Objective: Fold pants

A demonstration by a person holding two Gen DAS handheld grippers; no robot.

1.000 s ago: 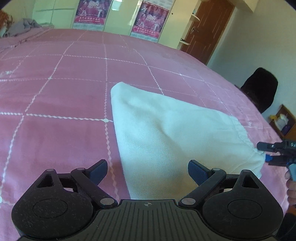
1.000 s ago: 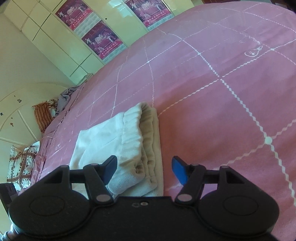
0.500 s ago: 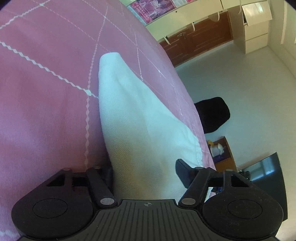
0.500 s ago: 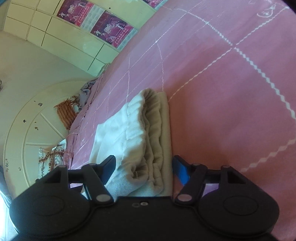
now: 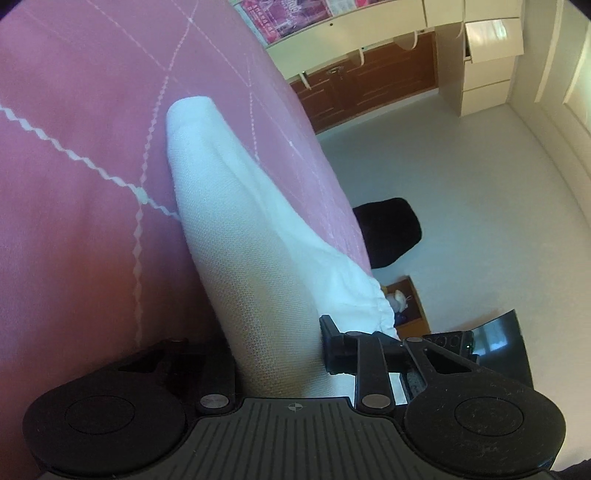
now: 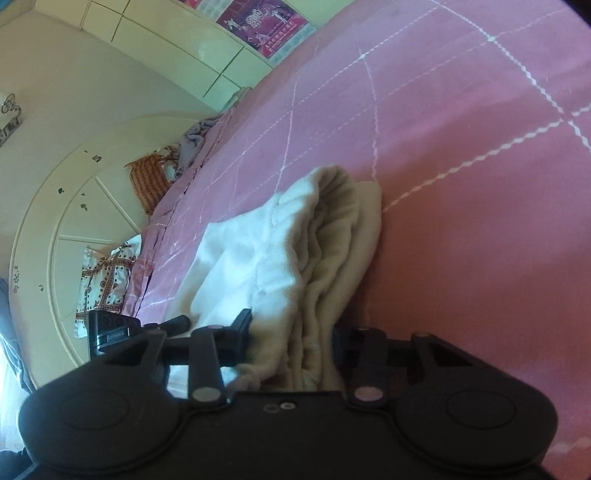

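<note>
While both grippers (image 5: 277, 350) (image 6: 291, 343) clamp pants (image 5: 236, 229), bedspread (image 5: 74, 221) beneath

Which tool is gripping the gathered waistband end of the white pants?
The right tool: bunched elastic folds of the white fabric pants sit between its fingers. The left tool clamps smooth cloth.

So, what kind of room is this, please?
Most likely a bedroom: the white pants lie on a pink quilted bedspread, with a rounded cream headboard behind and wardrobe doors bearing posters.
</note>
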